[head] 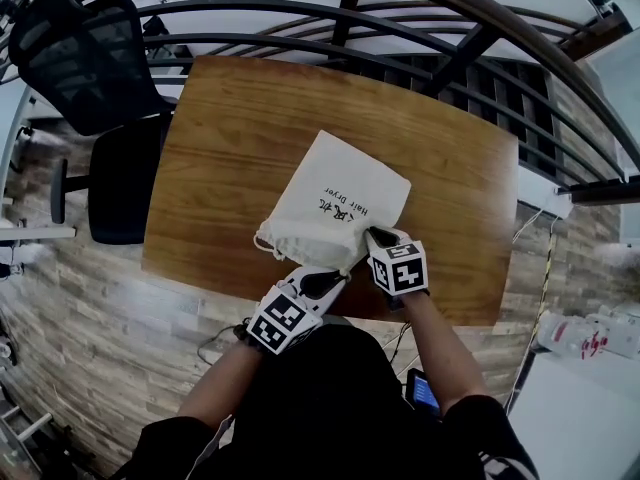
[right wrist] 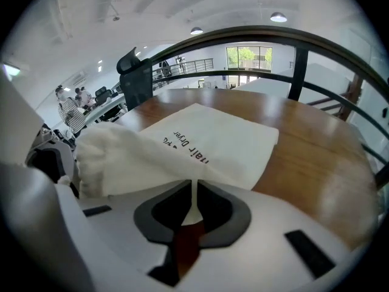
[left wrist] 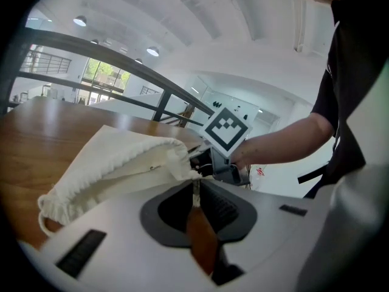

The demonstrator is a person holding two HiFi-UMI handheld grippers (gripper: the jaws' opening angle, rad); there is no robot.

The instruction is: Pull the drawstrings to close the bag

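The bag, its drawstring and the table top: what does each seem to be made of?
Bag: off-white woven cloth, likely cotton or canvas, matte; it creases softly and gathers in ruffles at the mouth.
Drawstring: thin cord of the same pale colour, probably cotton.
Table: wood or wood-look laminate, smooth with a slight sheen; brown grain lines show.
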